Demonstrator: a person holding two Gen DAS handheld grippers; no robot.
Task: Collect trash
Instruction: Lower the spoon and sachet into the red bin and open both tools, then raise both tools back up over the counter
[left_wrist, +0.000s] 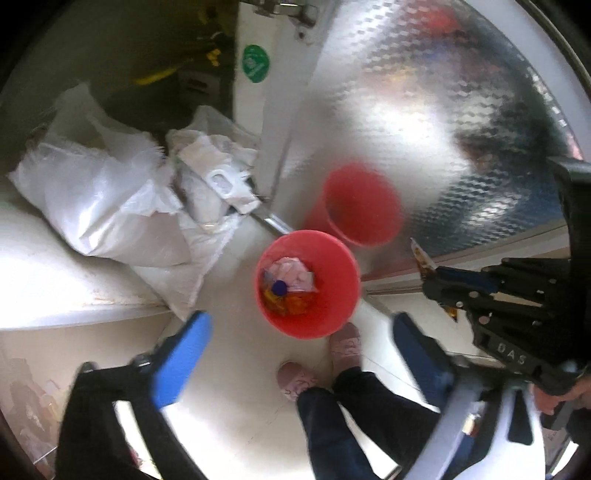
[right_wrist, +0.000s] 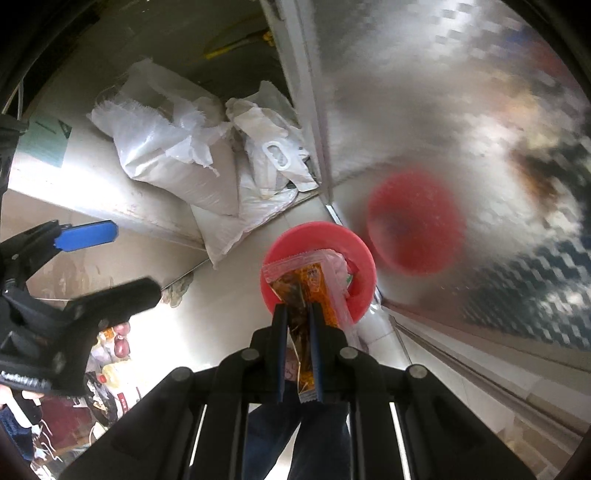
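Note:
A red bucket (left_wrist: 332, 314) stands on the pale floor below both grippers, holding a pink wrapper (left_wrist: 291, 275), a blue cap (left_wrist: 280, 286) and orange wrappers. My left gripper (left_wrist: 301, 318) hangs above the bucket's near rim, its blue fingers spread wide and nothing between them. It also shows at the left of the right wrist view (right_wrist: 136, 260), open. My right gripper (right_wrist: 297, 307) is shut on an orange snack wrapper (right_wrist: 306, 284), which hangs over the bucket (right_wrist: 358, 258). The left wrist view shows this gripper (left_wrist: 443, 280) to the right of the bucket with the wrapper (left_wrist: 423, 260).
White woven sacks (left_wrist: 103, 199) lie to the left against a low ledge. A shiny metal panel (left_wrist: 443, 110) behind the bucket mirrors it. The person's slippers (left_wrist: 345, 347) and dark trousers stand just next to the bucket. Loose packaging (right_wrist: 114, 343) lies on the floor at lower left.

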